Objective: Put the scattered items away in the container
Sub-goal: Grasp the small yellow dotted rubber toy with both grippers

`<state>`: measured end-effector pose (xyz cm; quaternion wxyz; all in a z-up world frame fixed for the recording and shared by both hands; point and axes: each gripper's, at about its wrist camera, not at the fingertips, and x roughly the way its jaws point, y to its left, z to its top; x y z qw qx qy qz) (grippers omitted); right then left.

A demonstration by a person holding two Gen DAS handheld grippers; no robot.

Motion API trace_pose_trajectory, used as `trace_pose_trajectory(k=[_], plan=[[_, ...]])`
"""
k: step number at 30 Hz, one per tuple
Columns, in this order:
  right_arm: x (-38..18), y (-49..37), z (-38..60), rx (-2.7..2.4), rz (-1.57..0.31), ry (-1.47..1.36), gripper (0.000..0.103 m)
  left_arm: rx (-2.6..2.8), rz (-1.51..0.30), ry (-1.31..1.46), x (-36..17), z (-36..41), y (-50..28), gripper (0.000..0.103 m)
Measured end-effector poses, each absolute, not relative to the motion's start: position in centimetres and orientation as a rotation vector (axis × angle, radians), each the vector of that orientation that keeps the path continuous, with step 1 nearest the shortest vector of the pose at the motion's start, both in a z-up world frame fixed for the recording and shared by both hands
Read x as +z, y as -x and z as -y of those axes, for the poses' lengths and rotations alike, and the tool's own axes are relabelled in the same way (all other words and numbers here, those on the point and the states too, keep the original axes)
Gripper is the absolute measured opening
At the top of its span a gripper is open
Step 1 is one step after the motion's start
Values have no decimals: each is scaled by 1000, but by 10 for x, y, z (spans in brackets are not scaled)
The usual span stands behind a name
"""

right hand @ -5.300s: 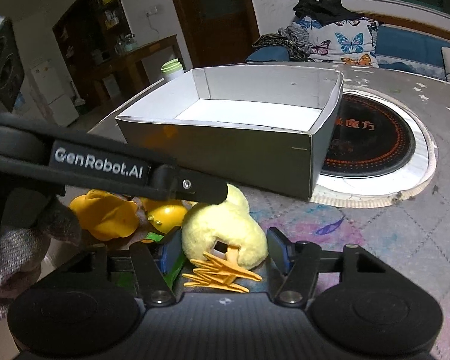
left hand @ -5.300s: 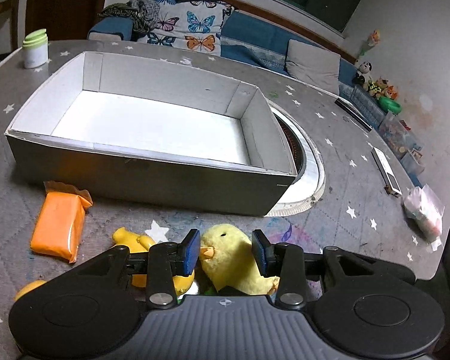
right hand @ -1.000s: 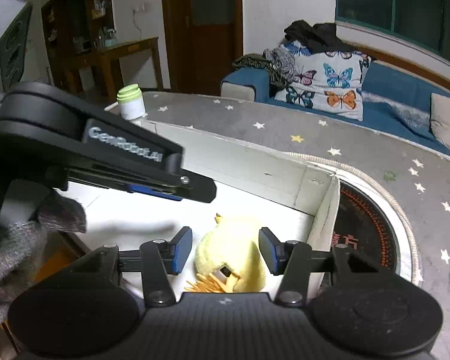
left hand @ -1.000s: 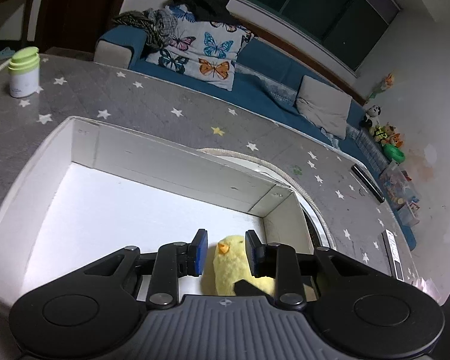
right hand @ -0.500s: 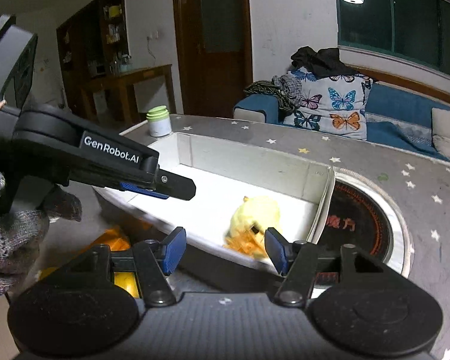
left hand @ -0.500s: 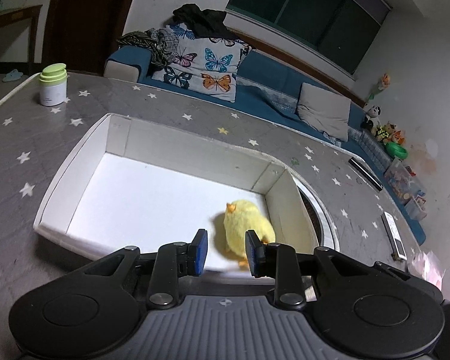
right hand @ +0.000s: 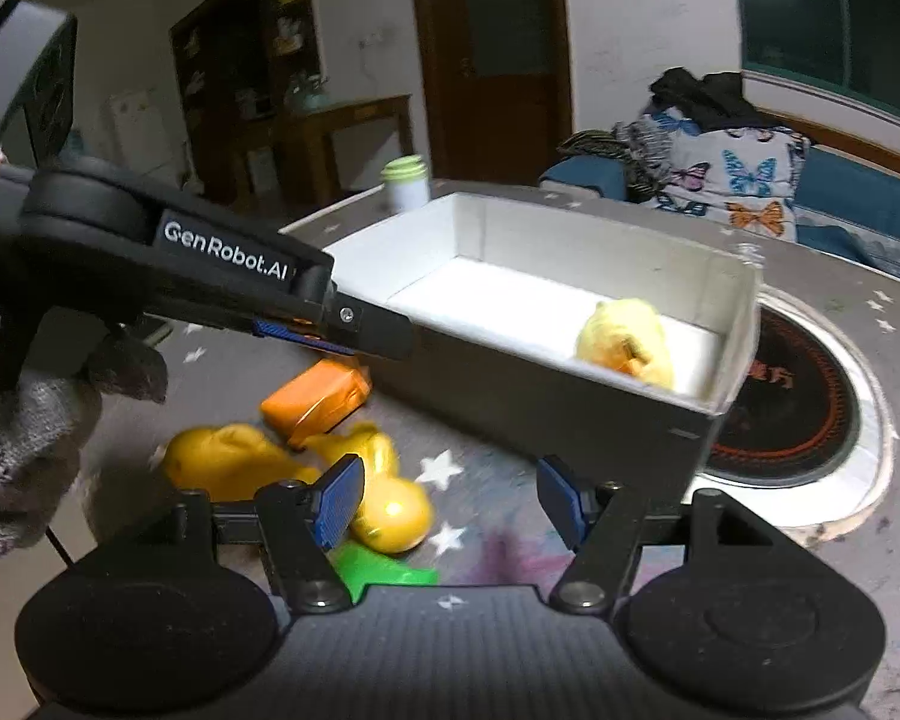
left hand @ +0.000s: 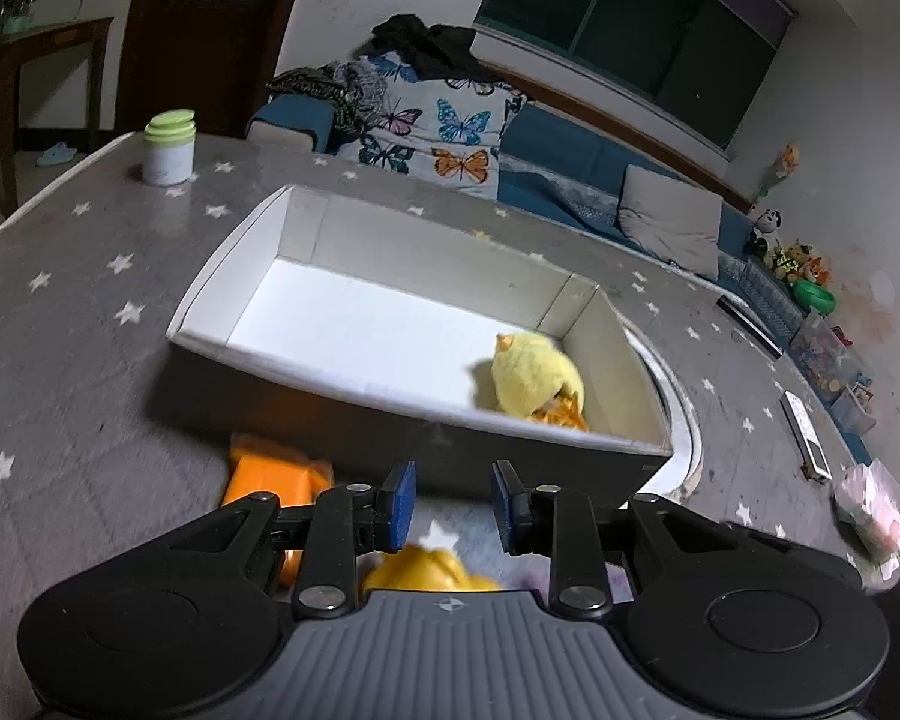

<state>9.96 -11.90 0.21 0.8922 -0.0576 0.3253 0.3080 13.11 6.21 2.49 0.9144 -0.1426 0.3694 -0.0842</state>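
A yellow plush chick (left hand: 534,375) lies in the right end of the white open box (left hand: 270,354); it also shows in the right wrist view (right hand: 624,339) inside the box (right hand: 540,396). On the table in front of the box lie an orange packet (left hand: 270,474) (right hand: 315,396), yellow rubber ducks (right hand: 390,498) (left hand: 426,570) and a green piece (right hand: 378,570). My left gripper (left hand: 453,504) is open and empty, in front of the box and above a duck. My right gripper (right hand: 450,501) is open and empty, beside the ducks. The left gripper's body (right hand: 210,276) crosses the right wrist view.
A white jar with a green lid (left hand: 170,147) stands at the table's far left. A round inset hotplate (right hand: 798,402) lies right of the box. A remote (left hand: 807,438) and a plastic bag (left hand: 870,507) lie near the table's right edge. A sofa stands behind.
The chick was carried from the table into the box and let go there. Both grippers have since pulled back and down to the table in front of the box; the right one opened wider.
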Motion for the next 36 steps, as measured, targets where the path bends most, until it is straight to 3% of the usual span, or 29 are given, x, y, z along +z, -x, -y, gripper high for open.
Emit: trace_pose_trajectory(k=[7, 23, 36], plan=[[-9, -100, 95, 703, -687, 181, 63, -151, -817, 334, 10, -73, -131, 30], [-28, -106, 87, 717, -766, 162, 44, -136, -902, 443, -11, -85, -139, 31], [-26, -106, 91, 708, -760, 144, 43, -163, -912, 467, -15, -80, -148, 31]])
